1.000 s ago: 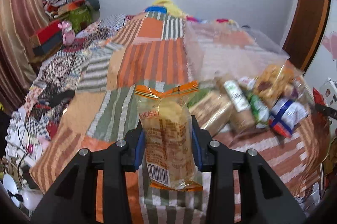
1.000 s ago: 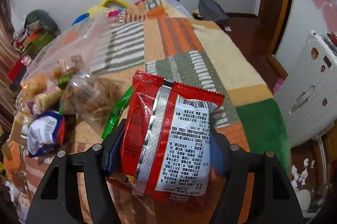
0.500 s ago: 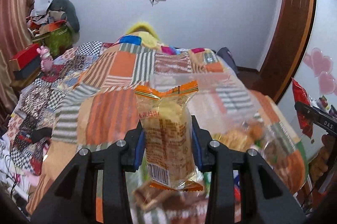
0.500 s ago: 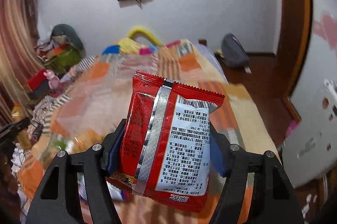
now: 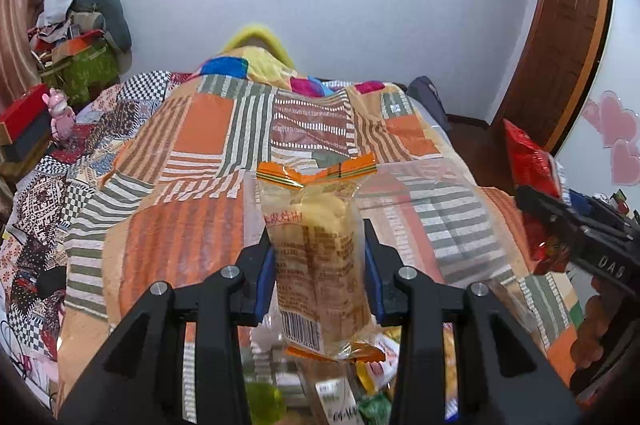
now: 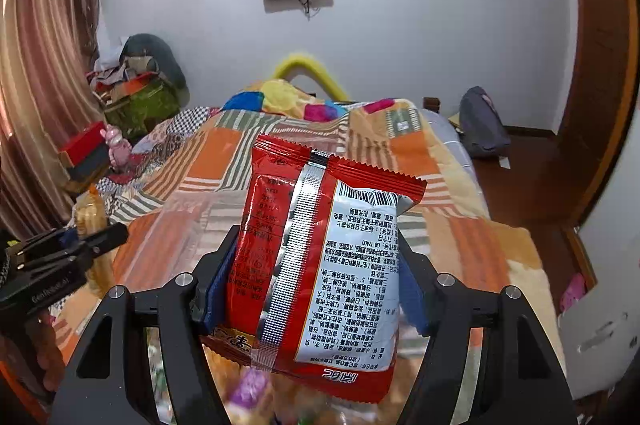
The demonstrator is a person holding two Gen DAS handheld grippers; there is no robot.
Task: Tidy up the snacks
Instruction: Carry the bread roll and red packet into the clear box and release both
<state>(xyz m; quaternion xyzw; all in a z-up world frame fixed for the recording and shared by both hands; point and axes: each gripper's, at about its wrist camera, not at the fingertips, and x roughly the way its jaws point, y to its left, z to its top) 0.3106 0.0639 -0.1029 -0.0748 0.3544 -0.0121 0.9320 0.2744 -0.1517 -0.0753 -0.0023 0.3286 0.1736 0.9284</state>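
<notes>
My left tool point(image 5: 319, 275) is closed narrow on a yellow pack point(image 5: 320, 265), pads pressing its sides, orange crimped end up and barcode low; the pack hangs clear above the bed point(image 5: 180, 217), over the near end of a clear bin point(image 5: 420, 209) whose far wall shows as a pale sheet against the quilt; loose snacks point(image 5: 360, 397) lie blurred right below the tool, and I cannot tell whether they sit in the bin or beside it; further right, my right tool point(image 6: 316, 285) is clamped at a middling width on a red pack point(image 6: 320, 265), printed back toward the camera, seam running down it, held upright and off the bed; in the left view that same red pack shows at the right edge, well apart from the yellow one, with my hand under it.

I judge this the carry step: both packs are picked and raised, neither yet placed; the bin looks like the goal, though that is my guess from the task.

The next move calls for bringing each pack over the bin's open top, lowering until it is inside the walls, then easing the pads apart one tool at a time; the packs are soft and puffy, so I should keep the squeeze gentle and let go low, lest one tip over the thin rim.
</notes>
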